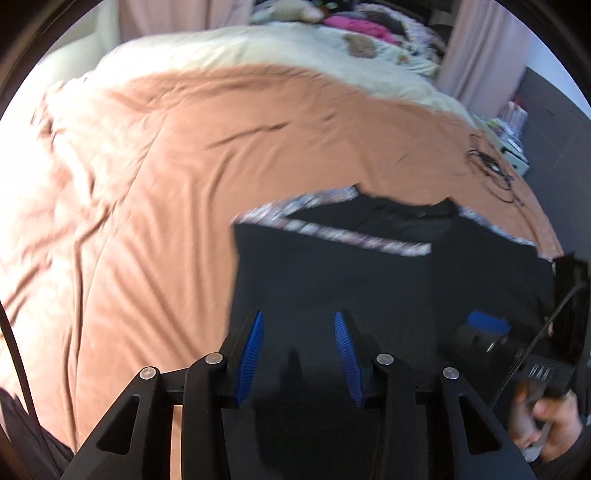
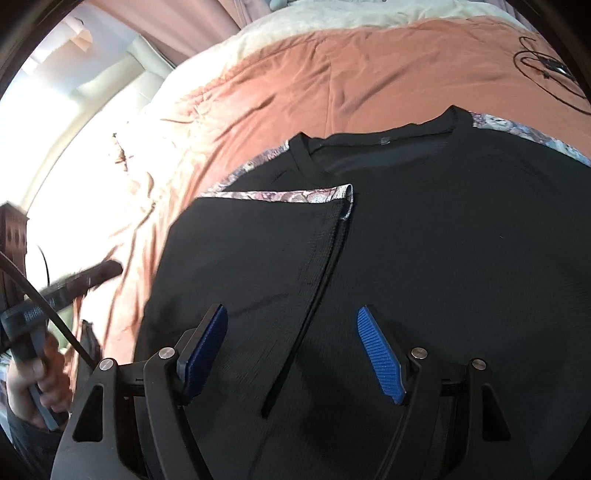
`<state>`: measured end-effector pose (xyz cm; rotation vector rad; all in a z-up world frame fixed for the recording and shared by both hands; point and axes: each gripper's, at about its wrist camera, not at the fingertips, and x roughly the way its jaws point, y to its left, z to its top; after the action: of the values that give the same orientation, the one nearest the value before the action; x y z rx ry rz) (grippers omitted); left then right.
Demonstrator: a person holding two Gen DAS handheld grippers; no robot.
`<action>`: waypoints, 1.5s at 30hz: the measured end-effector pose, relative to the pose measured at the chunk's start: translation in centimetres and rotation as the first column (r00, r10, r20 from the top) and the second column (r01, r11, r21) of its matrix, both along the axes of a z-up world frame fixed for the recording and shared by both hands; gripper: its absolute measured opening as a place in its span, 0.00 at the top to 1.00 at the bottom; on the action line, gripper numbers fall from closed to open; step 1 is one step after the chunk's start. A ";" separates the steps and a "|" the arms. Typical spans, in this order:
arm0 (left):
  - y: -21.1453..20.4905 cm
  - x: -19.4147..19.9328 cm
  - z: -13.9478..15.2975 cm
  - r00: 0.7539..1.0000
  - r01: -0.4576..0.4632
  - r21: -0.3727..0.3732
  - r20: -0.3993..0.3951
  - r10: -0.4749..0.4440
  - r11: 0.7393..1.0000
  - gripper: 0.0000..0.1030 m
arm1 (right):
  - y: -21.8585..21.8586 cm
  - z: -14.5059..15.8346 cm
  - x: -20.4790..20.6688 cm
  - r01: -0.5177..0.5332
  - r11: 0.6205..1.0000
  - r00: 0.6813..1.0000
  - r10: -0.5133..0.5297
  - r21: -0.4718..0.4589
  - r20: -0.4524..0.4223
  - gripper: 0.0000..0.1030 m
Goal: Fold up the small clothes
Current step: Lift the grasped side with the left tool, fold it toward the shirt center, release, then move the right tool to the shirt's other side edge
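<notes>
A black shirt [image 2: 424,240] lies flat on the bed, its round collar [image 2: 380,142] pointing away from the cameras. A patterned, pale floral trim [image 2: 291,195] runs along its shoulders. One side of the shirt has been laid inward over the body, so that a straight black hem [image 2: 314,295] runs down the middle of the cloth and a strip of the trim lies across the fold's top edge.

The right gripper [image 2: 291,314] hangs above the lower part of the shirt with its blue-padded fingers [image 2: 380,354] set wide apart, one to each side of the folded hem; nothing is between the pads. The left gripper [image 1: 299,317] hangs over the shirt [image 1: 369,280] near its folded side, with the blue-padded fingers [image 1: 251,354] partly apart and empty. This view is blurred.

Each view shows the other gripper at its edge, with a hand [image 1: 554,428] wrapped round its handle and a black cable leading away.

The shirt rests on an orange-brown bedspread [image 1: 184,184], creased in long wrinkles. A thin black cable [image 2: 546,66] lies coiled on the spread beyond the collar. Farther back is a cream blanket [image 1: 258,48], then a heap of pink and other clothes [image 1: 362,26] and pink curtains [image 1: 480,55].
</notes>
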<state>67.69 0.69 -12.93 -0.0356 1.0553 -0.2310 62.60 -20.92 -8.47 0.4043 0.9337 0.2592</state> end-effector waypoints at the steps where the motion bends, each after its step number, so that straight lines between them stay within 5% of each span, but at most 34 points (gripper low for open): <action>1: 0.9 -0.2 -0.7 1.000 -0.014 -0.004 -0.009 0.014 1.000 0.67 | 0.3 -0.3 0.7 -0.001 1.000 1.000 0.001 -0.011 -0.009 0.39; 6: 4.2 -0.9 -4.2 0.996 -0.074 -0.014 -0.043 0.074 0.997 0.71 | 1.8 -2.1 2.9 0.010 0.997 0.998 -0.014 -0.075 -0.061 0.57; 10: 5.0 -1.4 -6.6 0.992 -0.106 0.000 -0.064 0.105 0.994 0.76 | 2.6 -2.4 3.6 0.029 0.989 0.998 -0.037 -0.144 -0.050 0.98; 16: 6.0 -2.4 -7.2 0.984 -0.172 -0.023 -0.050 0.170 0.985 0.77 | 2.7 -2.4 2.5 0.099 0.945 0.991 -0.121 -0.311 -0.052 1.00; 19: 6.4 -4.1 -6.1 0.984 -0.179 -0.042 -0.029 0.178 0.983 0.77 | 2.1 -1.9 1.5 0.103 0.952 0.989 -0.129 -0.288 -0.070 0.99; 21: 6.8 -6.0 -5.0 0.984 -0.178 -0.069 -0.016 0.177 0.982 0.77 | 2.0 -1.2 0.4 0.107 0.950 0.990 -0.130 -0.294 -0.062 0.85; 23: 7.1 -7.5 -4.0 0.984 -0.179 -0.076 0.000 0.179 0.981 0.75 | 1.8 -0.4 -1.4 0.105 0.953 0.991 -0.123 -0.283 -0.047 0.36; 30: 5.2 -13.2 -0.2 0.985 -0.149 -0.044 0.082 0.152 0.988 0.30 | 2.0 2.8 -8.3 0.099 0.958 0.995 -0.099 -0.270 0.017 0.32; 32: 4.3 -14.5 0.9 0.985 -0.135 -0.047 0.099 0.139 0.990 0.18 | 1.8 4.0 -10.5 0.099 0.957 0.995 -0.092 -0.273 0.038 0.19; 34: 3.9 -16.5 2.0 0.983 -0.135 -0.053 0.116 0.140 0.989 0.06 | 1.3 5.3 -12.5 0.109 0.955 0.993 -0.092 -0.277 0.071 0.16; 40: 1.6 -20.9 4.4 0.981 -0.105 -0.053 0.159 0.112 0.993 0.01 | -0.5 8.6 -20.2 0.135 0.957 0.986 -0.104 -0.258 0.131 0.00; 45: -0.1 -23.7 5.8 0.981 -0.098 -0.057 0.162 0.106 0.994 0.00 | -2.2 10.2 -25.4 0.156 0.957 0.980 -0.118 -0.244 0.161 0.00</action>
<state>43.96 0.64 -7.18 -0.1131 0.8801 -0.1637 37.17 -23.08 1.73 0.2074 0.7804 0.0380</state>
